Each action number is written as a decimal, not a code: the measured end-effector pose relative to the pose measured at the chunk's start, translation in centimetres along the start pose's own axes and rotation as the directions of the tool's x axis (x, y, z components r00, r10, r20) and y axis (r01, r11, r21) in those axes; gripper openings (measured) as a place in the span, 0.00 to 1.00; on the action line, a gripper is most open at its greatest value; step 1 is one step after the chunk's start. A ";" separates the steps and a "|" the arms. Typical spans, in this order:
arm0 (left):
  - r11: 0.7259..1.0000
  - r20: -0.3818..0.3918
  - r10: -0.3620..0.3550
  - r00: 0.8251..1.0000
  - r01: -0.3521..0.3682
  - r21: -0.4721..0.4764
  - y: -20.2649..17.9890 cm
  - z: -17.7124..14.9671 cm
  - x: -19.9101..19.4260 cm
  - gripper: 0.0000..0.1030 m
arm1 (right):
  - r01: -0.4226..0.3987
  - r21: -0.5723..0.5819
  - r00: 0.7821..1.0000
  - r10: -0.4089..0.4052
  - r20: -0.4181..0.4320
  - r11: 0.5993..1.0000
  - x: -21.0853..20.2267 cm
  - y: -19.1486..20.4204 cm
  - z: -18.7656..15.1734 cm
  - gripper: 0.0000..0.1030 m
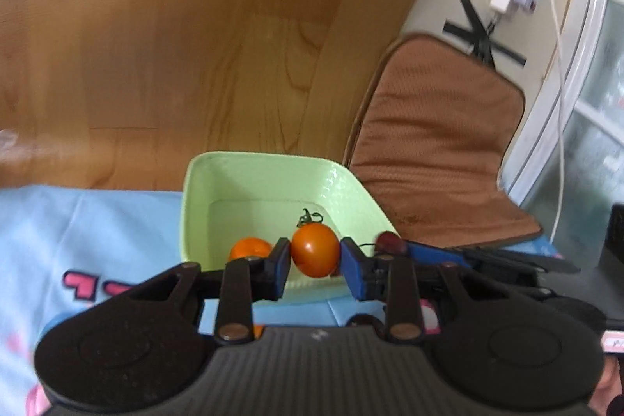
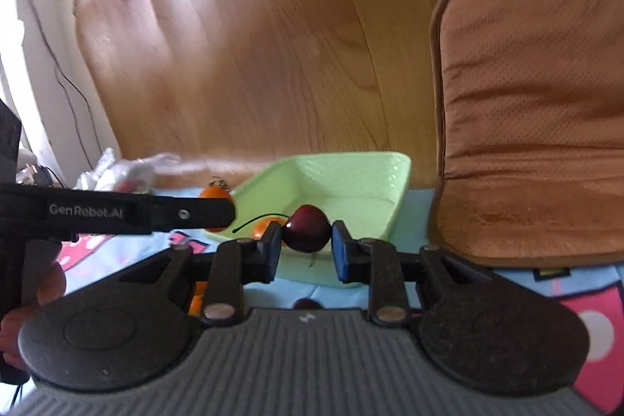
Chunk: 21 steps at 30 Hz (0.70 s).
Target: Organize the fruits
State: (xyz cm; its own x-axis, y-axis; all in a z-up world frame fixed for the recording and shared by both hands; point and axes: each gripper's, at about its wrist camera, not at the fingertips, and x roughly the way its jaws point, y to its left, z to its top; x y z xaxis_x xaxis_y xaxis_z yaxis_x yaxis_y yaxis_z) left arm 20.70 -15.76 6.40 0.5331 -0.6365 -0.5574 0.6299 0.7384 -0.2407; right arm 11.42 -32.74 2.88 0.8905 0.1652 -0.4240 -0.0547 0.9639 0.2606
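My left gripper [image 1: 315, 258] is shut on an orange cherry tomato [image 1: 315, 250] with a green stem, held over the near edge of a light green square tray [image 1: 273, 174]. Another orange tomato [image 1: 249, 247] lies in the tray. My right gripper [image 2: 306, 240] is shut on a dark red cherry [image 2: 307, 229] with a thin stem, held just above the same tray's [image 2: 351, 174] near rim. The cherry also shows at the tray's right edge in the left wrist view [image 1: 389, 242]. The left gripper's held tomato [image 2: 214, 192] shows at the left of the right wrist view.
The tray sits on a light blue cloth [image 1: 97, 221] with pink patterns. A wooden board [image 1: 195, 26] stands behind it. A brown cushion [image 2: 538, 127] leans at the right. Crumpled plastic [image 2: 128, 170] lies at the back left. Orange fruit [image 2: 197, 295] lies under the right gripper.
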 end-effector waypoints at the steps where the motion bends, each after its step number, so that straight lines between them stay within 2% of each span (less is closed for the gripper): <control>1: 1.000 -0.006 0.011 1.000 -0.011 0.004 0.0 0.1 0.6 0.28 | 0.006 -0.023 1.000 -0.006 -0.008 1.000 0.6 0.0 0.0 0.30; 3: 0.999 -0.008 0.036 0.999 -0.036 0.006 0.1 0.4 1.5 0.36 | 0.052 -0.089 0.998 -0.054 -0.021 0.995 2.0 0.4 0.2 0.31; 5: 0.999 -0.005 0.052 0.999 -0.052 -0.005 0.4 0.7 2.0 0.41 | 0.102 -0.127 0.995 -0.103 0.000 0.987 3.0 0.3 0.3 0.36; 6: 0.998 -0.003 0.054 0.999 -0.054 -0.011 0.6 0.9 2.0 0.42 | 0.122 -0.126 0.993 -0.121 0.012 0.985 3.3 0.2 0.4 0.43; 8: 0.998 0.007 0.057 0.998 -0.057 -0.024 1.0 0.9 1.7 0.42 | 0.127 -0.087 0.992 -0.125 0.035 0.988 3.3 -0.6 0.8 0.46; 14: 0.997 0.068 0.052 0.996 -0.047 -0.067 2.2 0.4 -2.0 0.42 | 0.087 -0.007 0.993 -0.086 0.079 0.996 0.0 -1.2 1.4 0.46; 21: 0.981 0.096 0.098 0.991 -0.080 -0.176 5.7 -3.2 -7.6 0.43 | 0.011 -0.002 0.999 -0.011 0.037 1.000 -3.4 -0.3 -1.1 0.46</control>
State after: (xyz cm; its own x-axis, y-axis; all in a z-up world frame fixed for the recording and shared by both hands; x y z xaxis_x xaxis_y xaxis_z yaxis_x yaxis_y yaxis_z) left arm 18.44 -5.99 6.66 0.6442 -0.5792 -0.4995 0.4758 0.8148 -0.3312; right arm 7.94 -33.34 3.31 0.9073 0.1465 -0.3941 -0.0458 0.9662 0.2537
